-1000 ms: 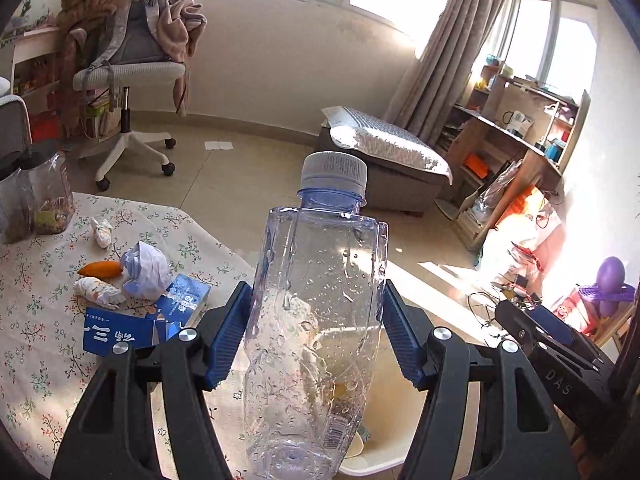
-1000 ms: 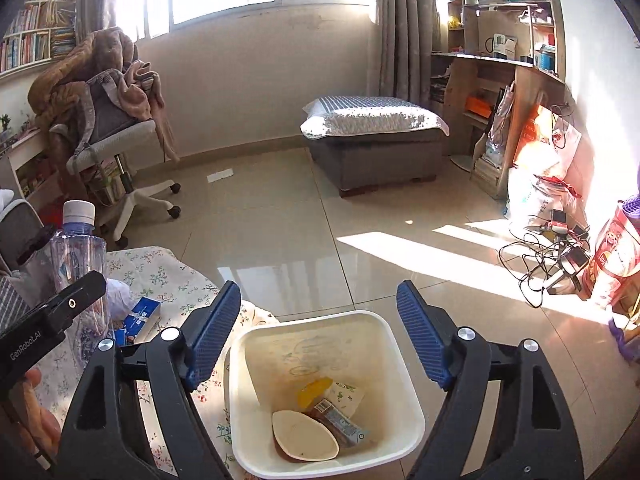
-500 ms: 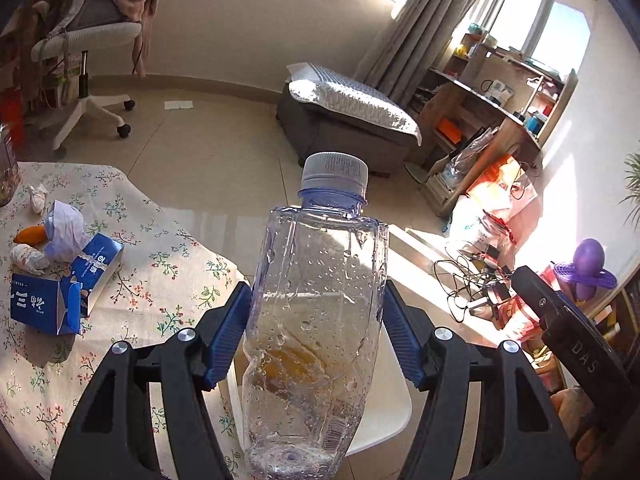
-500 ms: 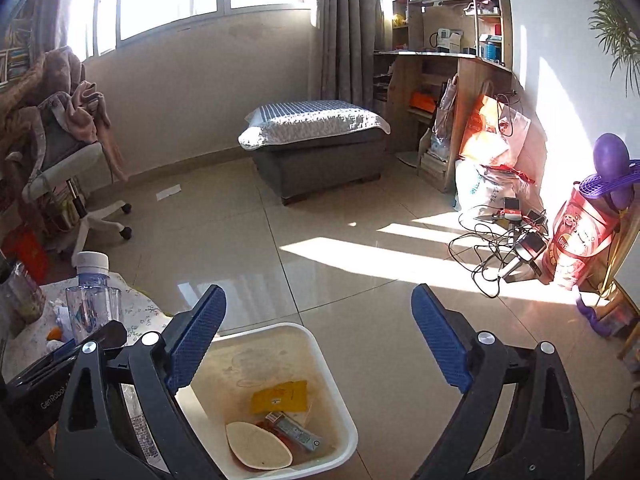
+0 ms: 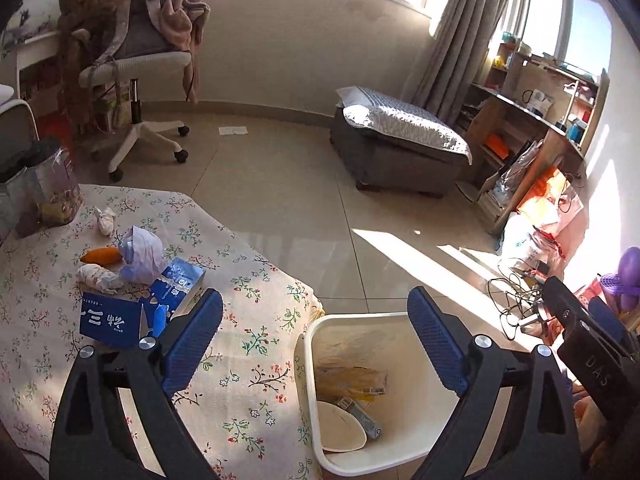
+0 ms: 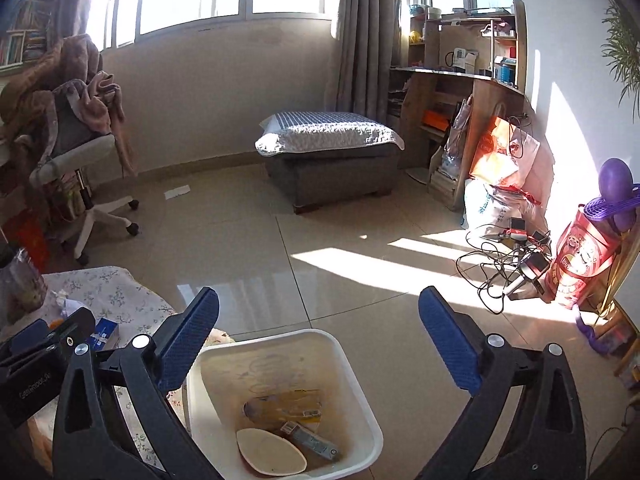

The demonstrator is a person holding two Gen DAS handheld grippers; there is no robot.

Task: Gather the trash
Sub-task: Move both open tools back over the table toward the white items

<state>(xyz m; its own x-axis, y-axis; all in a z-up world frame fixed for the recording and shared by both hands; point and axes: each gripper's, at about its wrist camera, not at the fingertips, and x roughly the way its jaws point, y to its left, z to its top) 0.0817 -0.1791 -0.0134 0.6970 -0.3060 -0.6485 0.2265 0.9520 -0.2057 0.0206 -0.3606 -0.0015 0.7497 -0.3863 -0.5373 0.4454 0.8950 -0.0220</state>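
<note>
Beside the table's [image 5: 248, 364] floral-clothed edge, in the left wrist view, the left tool [image 5: 316, 340] hangs with its blue-padded jaws spread wide and nothing between them. Below the gap stands the white trash bin [image 5: 310, 380] on the tiled floor, just beside the table; inside it lie a pale oval piece [image 5: 340, 426], a yellow wrapper [image 5: 352, 378] and a small grey packet [image 5: 362, 420] (a faint clear shape near the wrapper cannot be made out for certain). On the cloth, well apart from the bin, sit a blue tissue box [image 5: 140, 308], a crumpled white paper [image 5: 140, 256] resting against it, an orange scrap [image 5: 100, 257], two wadded tissues [image 5: 100, 276] and a clear jar [image 5: 54, 192] at the far corner. At the right edge the other tool's black body shows. In the right wrist view, the right tool [image 6: 320, 340] is likewise released, jaws wide and empty, poised over the same trash bin [image 6: 360, 384]; the oval piece [image 6: 272, 452], the wrapper [image 6: 284, 404] and the packet [image 6: 310, 440] lie at its bottom. The table [image 6: 116, 288] shows at lower left with the tissue box [image 6: 105, 332] partly hidden behind the left tool's black body. Beyond stand a grey ottoman [image 6: 336, 168] and an office chair [image 6: 76, 152] heaped with blankets.
</note>
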